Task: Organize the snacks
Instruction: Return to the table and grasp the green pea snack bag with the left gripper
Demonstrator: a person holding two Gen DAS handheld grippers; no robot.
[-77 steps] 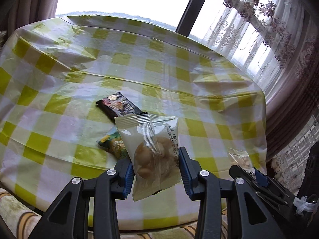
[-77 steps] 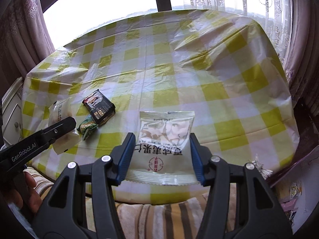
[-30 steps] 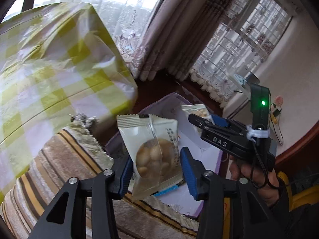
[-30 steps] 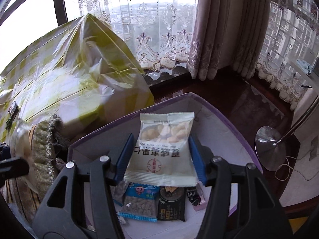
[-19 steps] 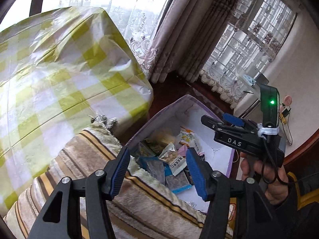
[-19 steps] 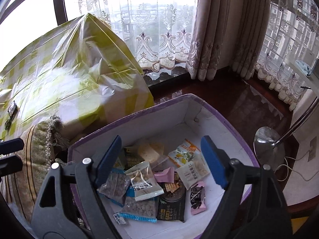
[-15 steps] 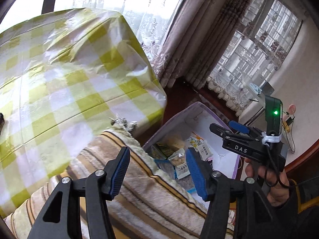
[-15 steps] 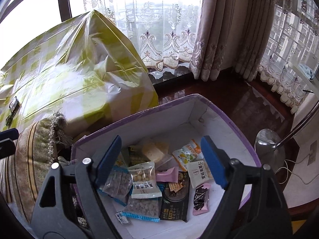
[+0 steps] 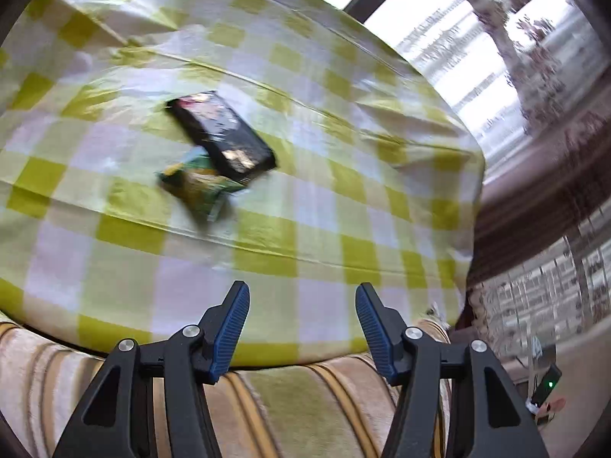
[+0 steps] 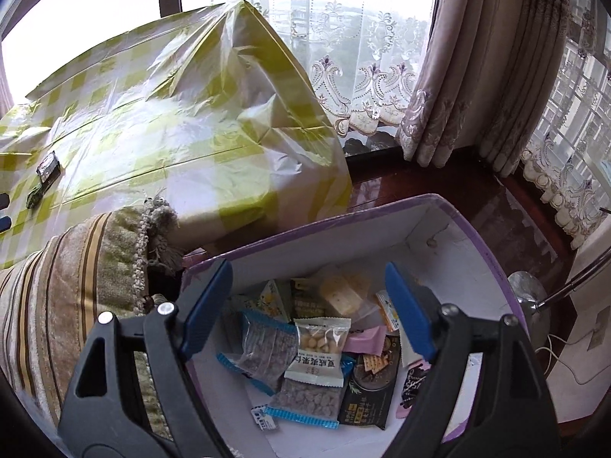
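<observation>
In the left wrist view a black snack packet [image 9: 223, 141] and a green snack packet [image 9: 196, 187] lie together on the yellow checked tablecloth [image 9: 324, 206]. My left gripper [image 9: 301, 305] is open and empty, near the table's front edge, short of them. In the right wrist view my right gripper [image 10: 307, 286] is open and empty above a purple-rimmed white box [image 10: 431, 225] holding several snack packets, with a white nut packet [image 10: 319, 347] on top. The two table packets show far left, the black one [image 10: 48, 168] and the green one [image 10: 35, 195].
A striped cushioned seat [image 9: 298, 404] runs along the table's front edge; it also shows in the right wrist view [image 10: 68, 290] left of the box. Curtains [image 10: 477, 57], a dark wooden sill and a floor lamp base [image 10: 529, 297] lie beyond the box.
Both grippers let go of their nut packets into the box and opened. My left gripper has since swung back left to face the table; the right stays over the box.
</observation>
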